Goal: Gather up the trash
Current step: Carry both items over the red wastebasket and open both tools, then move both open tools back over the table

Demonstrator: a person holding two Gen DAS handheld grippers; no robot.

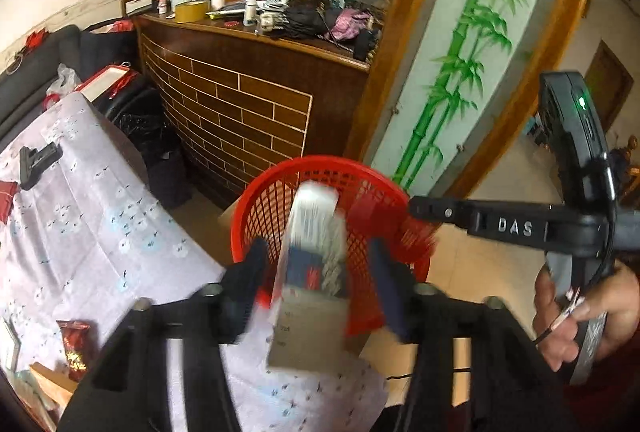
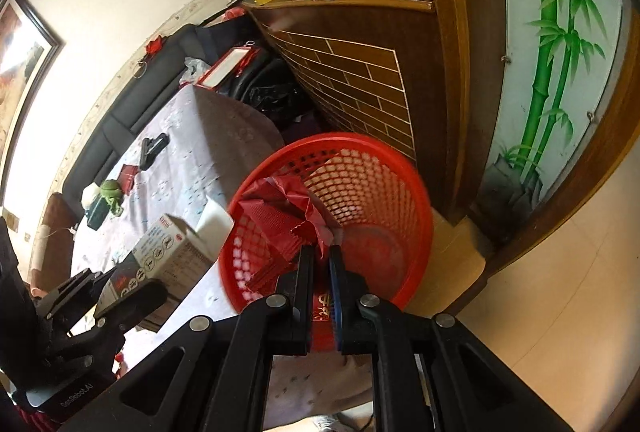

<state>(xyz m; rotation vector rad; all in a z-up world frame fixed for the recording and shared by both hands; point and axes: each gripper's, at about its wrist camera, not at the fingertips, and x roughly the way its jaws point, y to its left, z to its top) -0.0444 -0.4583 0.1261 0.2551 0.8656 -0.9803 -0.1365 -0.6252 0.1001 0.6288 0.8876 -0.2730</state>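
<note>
Basically a double drop. Left wrist view: left gripper (image 1: 316, 268) has its jaws spread wide, and the blurred white-and-blue cardboard carton (image 1: 314, 252) sits between them; I can't tell if the pads touch it. It tilts with its top end over the rim of the red plastic mesh wastebasket (image 1: 256, 200). Right gripper (image 1: 424, 210) reaches in from 3 o'clock with red stuff at its tip over the rim. A dark red foil snack wrapper (image 1: 76, 348) lies on the floral tablecloth (image 1: 100, 216) at 8 o'clock, not yet collected.

Right wrist view: right gripper (image 2: 320, 264) is pinched tight on crumpled red paper packaging (image 2: 288, 208), hanging over the basket's (image 2: 400, 168) near rim at 11 o'clock from the tips. The carton (image 2: 176, 252) shows at 9 o'clock.

To do it well, I'd say move both loads further in past the rim before letting go, so neither one catches the edge or tips the light basket.
</note>
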